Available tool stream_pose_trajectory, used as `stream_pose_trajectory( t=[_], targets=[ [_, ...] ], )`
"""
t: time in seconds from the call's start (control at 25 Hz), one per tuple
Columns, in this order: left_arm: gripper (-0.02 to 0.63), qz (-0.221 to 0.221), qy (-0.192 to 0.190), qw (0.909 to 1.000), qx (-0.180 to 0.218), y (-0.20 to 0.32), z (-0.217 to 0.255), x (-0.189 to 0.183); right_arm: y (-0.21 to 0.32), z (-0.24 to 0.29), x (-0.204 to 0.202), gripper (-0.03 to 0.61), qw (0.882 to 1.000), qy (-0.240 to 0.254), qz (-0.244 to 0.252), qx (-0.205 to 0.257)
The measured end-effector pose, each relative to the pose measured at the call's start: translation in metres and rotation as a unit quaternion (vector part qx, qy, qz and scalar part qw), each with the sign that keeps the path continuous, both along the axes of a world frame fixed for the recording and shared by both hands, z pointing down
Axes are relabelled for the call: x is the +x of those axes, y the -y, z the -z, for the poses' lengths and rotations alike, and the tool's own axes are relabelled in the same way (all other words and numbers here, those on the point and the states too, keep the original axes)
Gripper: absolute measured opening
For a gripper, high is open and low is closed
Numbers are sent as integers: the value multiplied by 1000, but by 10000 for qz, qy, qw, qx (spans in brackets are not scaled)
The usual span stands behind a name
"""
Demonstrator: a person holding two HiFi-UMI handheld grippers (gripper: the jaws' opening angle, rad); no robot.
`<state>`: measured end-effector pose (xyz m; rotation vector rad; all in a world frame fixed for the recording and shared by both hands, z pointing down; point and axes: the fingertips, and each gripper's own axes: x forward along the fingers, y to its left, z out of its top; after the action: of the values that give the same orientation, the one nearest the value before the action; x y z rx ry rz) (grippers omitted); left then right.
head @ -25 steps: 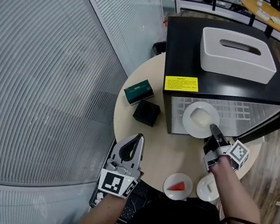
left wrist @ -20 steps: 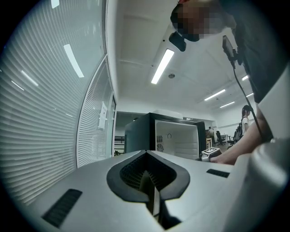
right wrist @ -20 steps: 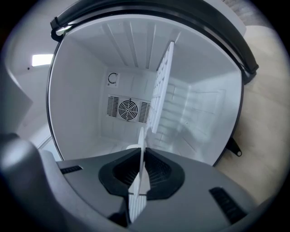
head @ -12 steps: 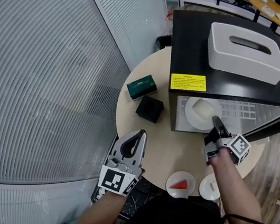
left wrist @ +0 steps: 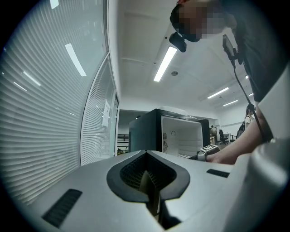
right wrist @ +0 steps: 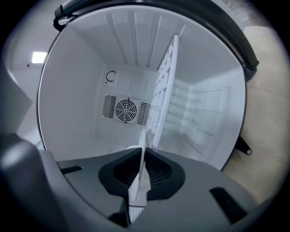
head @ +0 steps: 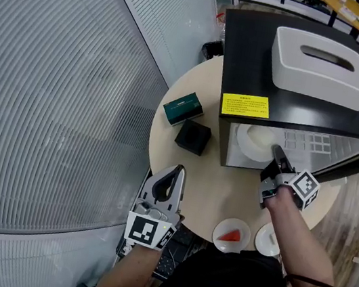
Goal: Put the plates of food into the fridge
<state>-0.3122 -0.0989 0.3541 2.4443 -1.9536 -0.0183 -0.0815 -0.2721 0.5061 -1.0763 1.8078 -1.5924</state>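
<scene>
My right gripper (head: 276, 154) is shut on the near rim of a white plate (head: 256, 139) that lies partly inside the open black mini fridge (head: 301, 78). In the right gripper view the plate's rim (right wrist: 138, 179) stands edge-on between the jaws of the right gripper (right wrist: 141, 152), facing the white fridge interior and its wire shelf (right wrist: 165, 90). My left gripper (head: 177, 173) hovers at the table's front left edge, shut and holding nothing. On the near table edge sit a plate with a red slice (head: 230, 236) and another white plate (head: 268, 239).
A white tissue box (head: 324, 58) lies on top of the fridge. The fridge door (head: 358, 164) swings open to the right. A green box (head: 183, 108) and a black cube (head: 190, 136) sit on the round table (head: 182, 167) left of the fridge. Ribbed glass wall at left.
My right gripper has pushed the white plate a little further into the fridge, so less of it shows outside. The left gripper has stayed put.
</scene>
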Motion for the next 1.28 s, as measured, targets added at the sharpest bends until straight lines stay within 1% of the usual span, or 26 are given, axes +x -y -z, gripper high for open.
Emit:
stream_pose_trajectory(
  t=[0.12,0.2,0.24,0.36,0.48,0.6,0.8,0.92,1.0,1.16,1.28],
  targets=[
    [3,56,-44,10000,-17,-1,-1,-1,-1,4,-3,23,9999,52,40,138],
    [3,69,-86,9999,-21,-1,-1,0,-2,6,-5,23,9994,20,172,299],
    [3,66,-103,9999,-22,-1,-1,1,-3,8,-6,36,9989,-13,262,400],
    [3,36,-126,9999,-7,0,-1,5,-6,14,-5,104,9969,-79,437,647],
    [3,-26,-139,9999,20,-2,1,13,-11,16,2,121,9964,-178,417,719],
    [3,-117,-132,9998,51,-1,4,22,-18,21,13,124,9959,-150,369,817],
    [3,-307,-107,9994,-80,0,5,42,-40,37,40,124,9938,-167,269,1062],
    [3,-453,-122,9989,69,-5,12,55,-54,44,58,124,9901,-241,336,1341],
    [3,-567,-128,9982,166,-10,17,60,-61,45,70,124,9884,-248,289,1468],
    [3,-765,-91,9968,215,-21,21,67,-84,45,97,124,9891,-304,-4,1439],
    [3,-925,-101,9954,214,-28,20,75,-102,44,120,124,9874,-428,-160,1512]
  ],
)
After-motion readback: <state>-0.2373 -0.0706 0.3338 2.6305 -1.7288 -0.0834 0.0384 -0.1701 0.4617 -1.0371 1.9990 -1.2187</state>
